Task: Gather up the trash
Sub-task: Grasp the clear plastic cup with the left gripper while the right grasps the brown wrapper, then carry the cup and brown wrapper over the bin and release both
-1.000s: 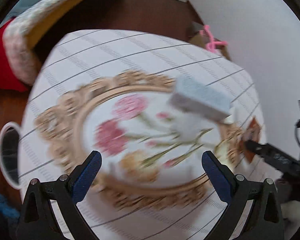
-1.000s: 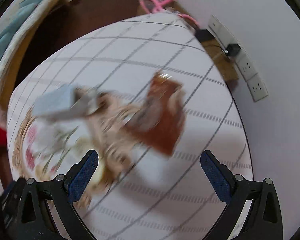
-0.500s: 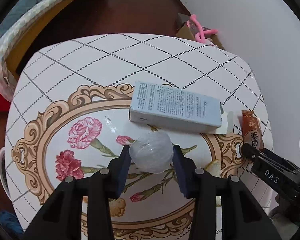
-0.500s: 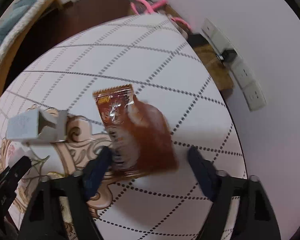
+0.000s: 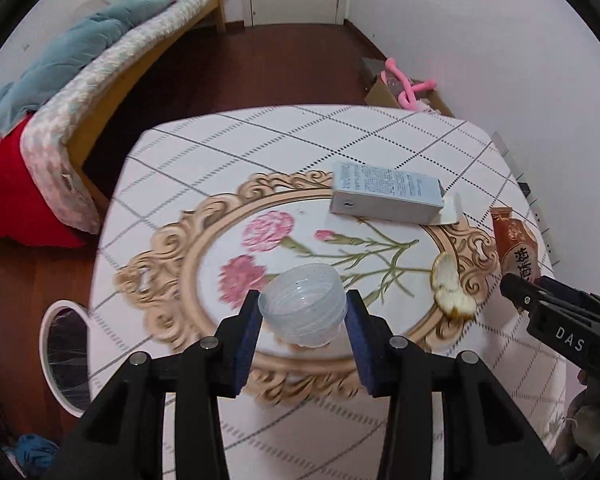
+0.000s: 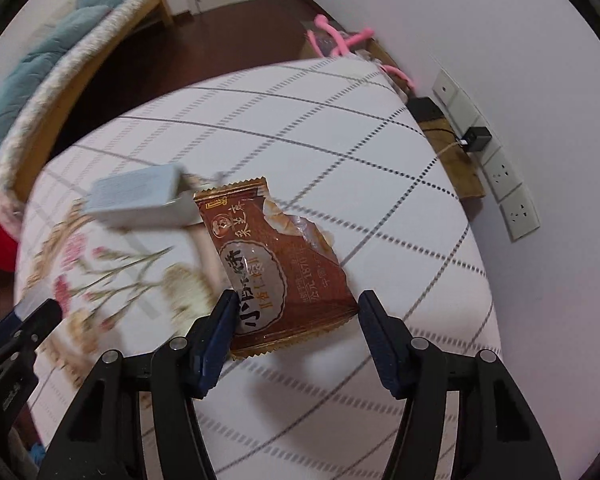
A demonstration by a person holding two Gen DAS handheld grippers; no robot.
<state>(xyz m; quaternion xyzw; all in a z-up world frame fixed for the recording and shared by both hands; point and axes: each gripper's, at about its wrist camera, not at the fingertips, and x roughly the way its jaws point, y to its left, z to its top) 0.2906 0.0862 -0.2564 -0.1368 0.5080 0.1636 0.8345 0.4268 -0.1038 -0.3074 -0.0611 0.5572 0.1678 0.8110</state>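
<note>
My left gripper (image 5: 303, 322) is shut on a small clear plastic cup (image 5: 303, 310) and holds it above the table (image 5: 220, 148). A light blue carton (image 5: 386, 193) lies at the back of the floral cloth; it also shows in the right wrist view (image 6: 140, 197). A piece of peel (image 5: 450, 290) lies to the right. My right gripper (image 6: 294, 326) has its jaws around the near end of a torn brown snack wrapper (image 6: 276, 264); the left pad touches it, the right pad stands apart. The wrapper also shows in the left wrist view (image 5: 516, 248).
A white bin (image 5: 66, 354) with a bag stands on the floor left of the table. A bed (image 5: 100, 64) runs along the far left. A cardboard box with pink items (image 5: 404, 92) sits by the wall, near wall sockets (image 6: 496, 168).
My left gripper has shut on the clear cup and lifted it off the table. My right gripper has come in around the brown wrapper and narrowed.
</note>
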